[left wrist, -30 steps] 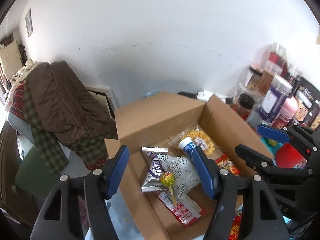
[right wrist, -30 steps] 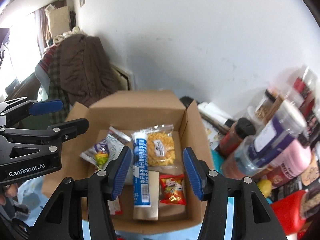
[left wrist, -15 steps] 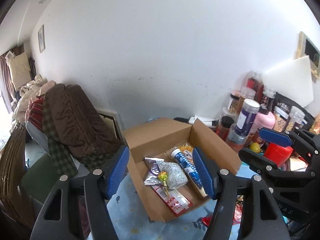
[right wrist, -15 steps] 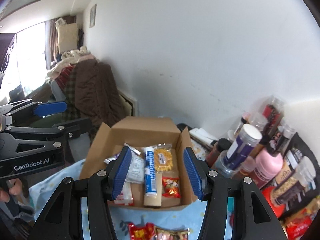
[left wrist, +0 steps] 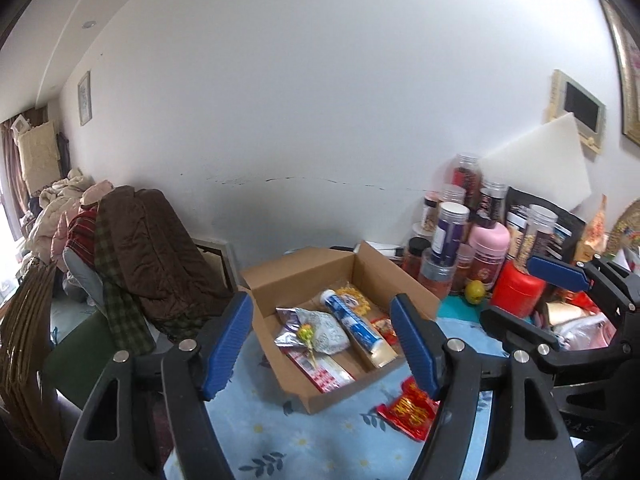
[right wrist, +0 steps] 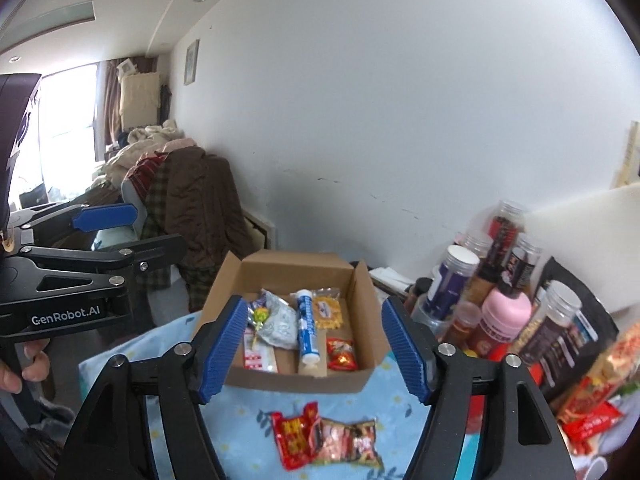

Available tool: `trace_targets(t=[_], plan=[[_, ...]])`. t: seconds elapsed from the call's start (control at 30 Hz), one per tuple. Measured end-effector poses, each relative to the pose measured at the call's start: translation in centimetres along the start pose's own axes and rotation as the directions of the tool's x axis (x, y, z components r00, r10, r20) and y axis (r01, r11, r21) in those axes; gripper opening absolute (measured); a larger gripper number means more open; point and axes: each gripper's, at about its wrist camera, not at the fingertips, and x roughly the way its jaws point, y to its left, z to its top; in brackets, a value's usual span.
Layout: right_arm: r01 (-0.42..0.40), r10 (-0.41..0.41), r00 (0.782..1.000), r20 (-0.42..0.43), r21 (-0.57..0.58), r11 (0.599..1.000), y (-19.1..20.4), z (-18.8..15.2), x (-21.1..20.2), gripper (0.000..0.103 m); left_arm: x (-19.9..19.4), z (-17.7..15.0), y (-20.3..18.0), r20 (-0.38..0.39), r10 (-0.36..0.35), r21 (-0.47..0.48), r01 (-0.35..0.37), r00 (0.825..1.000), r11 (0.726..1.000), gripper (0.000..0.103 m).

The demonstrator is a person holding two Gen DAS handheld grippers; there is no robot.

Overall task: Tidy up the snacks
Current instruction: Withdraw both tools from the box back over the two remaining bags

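1. While you hold both tools above the blue floral tablecloth [right wrist: 248, 412], your left gripper [left wrist: 322, 344] and right gripper [right wrist: 312, 354] each stand with jaws spread wide and nothing between the blue pads.
2. The open brown cardboard box [right wrist: 296, 378] sits near the middle of the cloth, its far flap raised toward the white wall.
3. Inside it, the white-and-blue cylindrical tube [right wrist: 307, 326] lies flat along the middle, long axis running from the near wall to the far wall, white cap at the far end.
4. To the tube's left lie the silver crinkled pouch [right wrist: 276, 320] and the yellow-green lollipop [right wrist: 261, 314]; to its right lie the clear bag of yellow snacks [right wrist: 328, 312] and a small red packet [right wrist: 341, 354].
5. Outside the box, two red snack packets [right wrist: 326, 440] lie side by side by the cloth's near edge.
6. Jars and bottles [right wrist: 496, 300] crowd the cloth's right side.
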Motion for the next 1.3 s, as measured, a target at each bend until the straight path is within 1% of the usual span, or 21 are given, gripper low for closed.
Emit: trace_targets(t=[0.1,0.2,0.37,0.57,0.7,0.87,1.1,1.3], plan=[[0.028,-0.028,1.0,0.005,-0.004,1.0,0.2,-1.2,-1.4,0.076,-1.0,-1.0,-1.0,0.004,-0.004,0.012,0.004,1.0,1.0,0.071],[0.054,-0.054,0.999,0.001,-0.002,0.999,0.3,-2.5,-2.5,0.076,-1.6,-2.1,-1.9,-0.001,-0.015,0.03,0.015,1.0,0.999,0.071],[0.075,-0.075,0.997,-0.009,0.002,0.997,0.5,-4.5,-3.9,0.076,-2.5,-4.0,-3.2,-0.02,-0.05,0.048,0.051,0.999,0.998,0.071],[0.077,-0.076,0.997,-0.03,0.015,0.997,0.8,-6.9,-4.8,0.076,-3.0,-5.9,-4.2,-0.039,-0.093,0.048,0.095,0.995,0.994,0.071],[0.066,-0.063,0.996,-0.055,0.037,0.997,0.7,-8.5,-4.8,0.076,-2.7,-7.3,-4.7,-0.073,-0.115,0.03,0.118,0.991,0.993,0.071],[0.058,-0.053,0.995,-0.087,0.058,0.997,0.6,-10.4,-4.5,0.076,-2.2,-8.9,-5.3,-0.1,-0.121,0.038,0.125,0.988,0.991,0.071],[0.04,-0.024,0.989,-0.143,0.105,0.994,-0.1,-12.8,-3.0,0.076,0.1,-11.3,-6.0,-0.178,-0.174,0.015,0.179,0.969,0.984,0.071],[0.054,-0.027,0.982,-0.186,0.143,0.988,-1.3,-14.9,-1.3,0.076,2.9,-13.2,-6.4,-0.234,-0.214,-0.007,0.218,0.948,0.976,0.071]])
